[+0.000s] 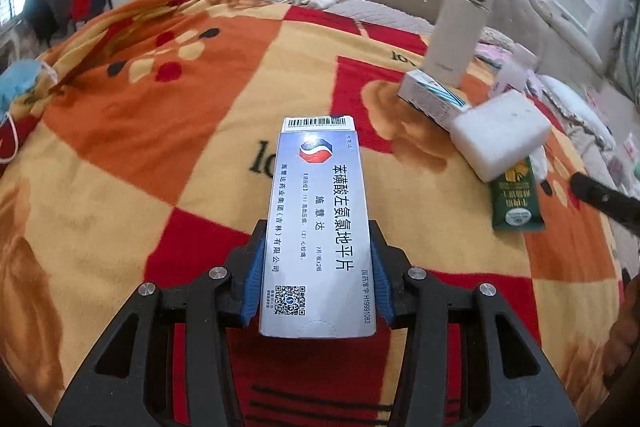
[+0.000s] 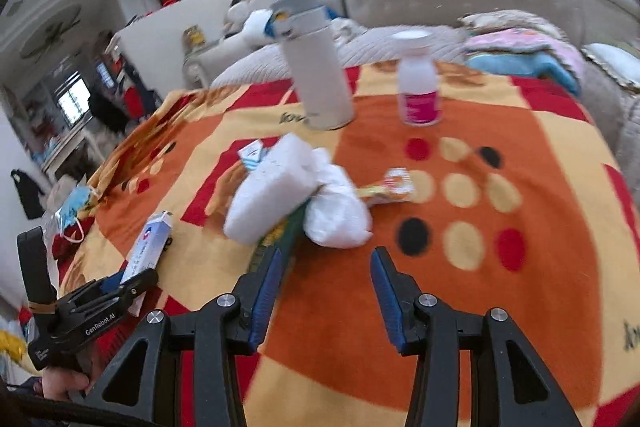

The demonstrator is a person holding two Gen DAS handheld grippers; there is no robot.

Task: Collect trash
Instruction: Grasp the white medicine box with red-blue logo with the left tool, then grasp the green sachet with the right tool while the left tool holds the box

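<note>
Now | my left tool point(image 1: 316, 267) squeezes the pill box point(image 1: 318, 223) | my right tool point(image 2: 326, 291) gapes wide near the white sponge point(image 2: 272, 187)

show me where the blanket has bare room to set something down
Bare blanket lies left of and beyond the blue-white medicine box in the left gripper, up to the blue face mask. More lies right of the open right gripper, below the pink-labelled bottle. It is crowded around the white foam block, crumpled white tissue and white flask.
</note>
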